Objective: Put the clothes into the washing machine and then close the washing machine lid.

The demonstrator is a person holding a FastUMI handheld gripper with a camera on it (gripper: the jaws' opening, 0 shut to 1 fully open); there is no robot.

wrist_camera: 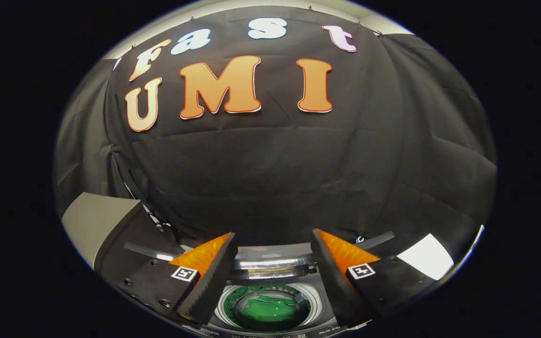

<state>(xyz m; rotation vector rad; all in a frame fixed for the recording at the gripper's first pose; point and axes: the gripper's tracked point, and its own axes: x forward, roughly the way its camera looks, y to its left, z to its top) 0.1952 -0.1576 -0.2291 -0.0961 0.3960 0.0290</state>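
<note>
**Gripper held apart above the open washing machine, green clothes in the drum**

The gripper [270,263] has its two fingers spread wide, with nothing between them and nothing pressed by either one. Each finger carries a small square black-and-white marker on its upper face, and the toothed inner faces of the fingers look toward each other across the gap.

Seen through that gap, below and just ahead of the fingertips, is the washing machine [270,328]. Its round drum opening sits almost centred between the two fingers, ringed by a pale collar. Inside the drum lie the clothes [270,311], a green heap resting at the bottom of the tub, well apart from both fingers and touching neither.

Just beyond the drum, at the machine's rear edge, the lid [270,264] stands raised; its shiny edge runs crosswise between the fingertips. The machine's front edge, with a strip of small print too fine to make out, shows under the fingers.

Farther out, a grey-topped surface [96,220] sits off to the left of the machine, and a bright white patch [426,257] lies to its right. Behind everything hangs the black cloth wall [270,178] of the booth.
</note>
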